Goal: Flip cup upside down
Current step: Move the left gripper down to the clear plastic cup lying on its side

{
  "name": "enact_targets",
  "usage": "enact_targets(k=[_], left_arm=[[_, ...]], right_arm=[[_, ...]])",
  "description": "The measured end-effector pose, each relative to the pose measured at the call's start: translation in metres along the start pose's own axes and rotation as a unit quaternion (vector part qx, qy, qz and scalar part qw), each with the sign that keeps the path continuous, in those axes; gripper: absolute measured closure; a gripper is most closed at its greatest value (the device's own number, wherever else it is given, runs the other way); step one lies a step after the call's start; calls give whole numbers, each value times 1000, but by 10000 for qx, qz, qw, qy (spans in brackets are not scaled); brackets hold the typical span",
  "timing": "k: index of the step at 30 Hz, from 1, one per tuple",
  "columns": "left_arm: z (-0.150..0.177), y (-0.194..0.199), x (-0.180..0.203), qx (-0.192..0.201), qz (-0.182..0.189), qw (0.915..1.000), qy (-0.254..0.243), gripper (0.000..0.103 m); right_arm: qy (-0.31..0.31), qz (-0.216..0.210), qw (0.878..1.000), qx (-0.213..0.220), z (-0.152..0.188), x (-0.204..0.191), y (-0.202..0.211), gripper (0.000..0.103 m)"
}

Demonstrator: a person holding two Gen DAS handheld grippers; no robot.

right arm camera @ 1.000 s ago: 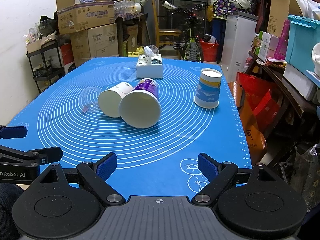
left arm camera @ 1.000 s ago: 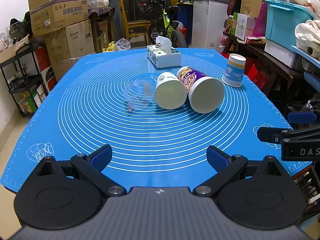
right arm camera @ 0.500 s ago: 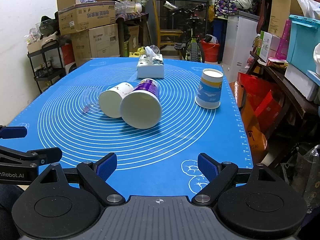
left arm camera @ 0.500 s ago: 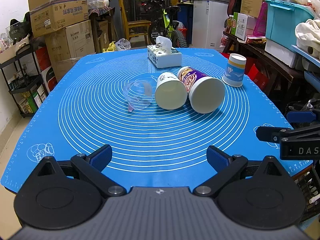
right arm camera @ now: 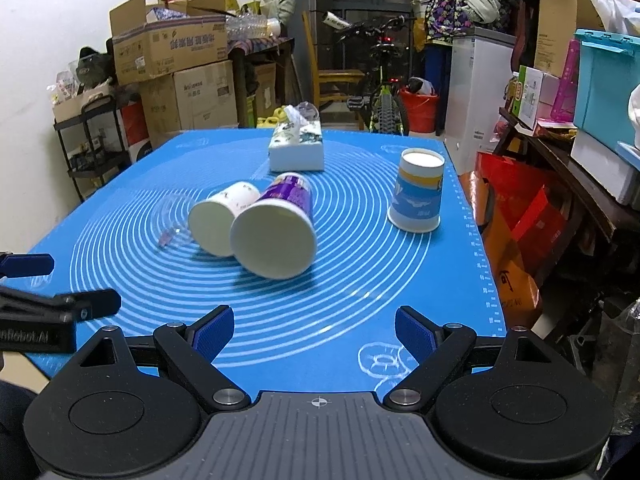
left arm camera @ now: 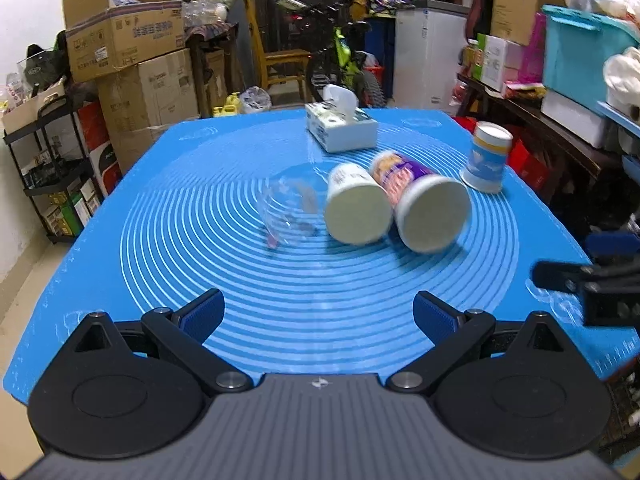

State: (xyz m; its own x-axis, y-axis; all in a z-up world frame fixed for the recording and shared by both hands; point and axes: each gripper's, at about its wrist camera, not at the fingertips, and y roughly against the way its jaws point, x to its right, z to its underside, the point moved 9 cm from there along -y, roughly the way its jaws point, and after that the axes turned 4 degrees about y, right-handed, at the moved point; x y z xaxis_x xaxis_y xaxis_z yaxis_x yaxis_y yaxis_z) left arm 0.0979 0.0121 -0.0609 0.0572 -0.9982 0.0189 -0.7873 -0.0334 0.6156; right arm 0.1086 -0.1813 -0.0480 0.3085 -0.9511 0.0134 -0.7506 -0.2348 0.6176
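Observation:
Three cups lie on their sides mid-mat, mouths toward me: a clear plastic cup (left arm camera: 290,210) (right arm camera: 170,216), a white paper cup (left arm camera: 356,208) (right arm camera: 222,216) and a purple paper cup (left arm camera: 424,210) (right arm camera: 278,228). A blue-and-white paper cup (left arm camera: 486,158) (right arm camera: 418,190) stands upside down at the right. My left gripper (left arm camera: 318,316) is open and empty, short of the cups. My right gripper (right arm camera: 312,334) is open and empty near the mat's front right; it shows in the left wrist view (left arm camera: 592,280).
A tissue box (left arm camera: 340,130) (right arm camera: 298,148) sits at the far side of the blue mat (left arm camera: 200,184) (right arm camera: 360,280). Cardboard boxes (left arm camera: 132,60), a bicycle (right arm camera: 380,92), shelves and storage bins surround the table.
Both grippers have moved forward toward the cups; the left wrist view is blurred by motion. The cups have not moved and both grippers remain open.

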Motion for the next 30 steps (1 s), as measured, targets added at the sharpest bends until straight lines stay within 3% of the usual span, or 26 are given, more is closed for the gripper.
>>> enact_targets(k=[12,19,26,30], left_arm=[[-70,-67,-39,228,-786,9948,612,3],[-82,-107,-39,188,-1064,9907,832,4],[-70,-137,-45,-338,-1001,9888,1052,4],[-68,-142,-45,-516,-750,9872,1308,13]], right_arm=[[-208,25,9997,94,-22,17,-25,14],[-245,72,9997,3,-18,25,-47,14],[-282,100,9995,-44,-16,31,-62,14],[-274,110,9996,-43,-9,35,-66,14]])
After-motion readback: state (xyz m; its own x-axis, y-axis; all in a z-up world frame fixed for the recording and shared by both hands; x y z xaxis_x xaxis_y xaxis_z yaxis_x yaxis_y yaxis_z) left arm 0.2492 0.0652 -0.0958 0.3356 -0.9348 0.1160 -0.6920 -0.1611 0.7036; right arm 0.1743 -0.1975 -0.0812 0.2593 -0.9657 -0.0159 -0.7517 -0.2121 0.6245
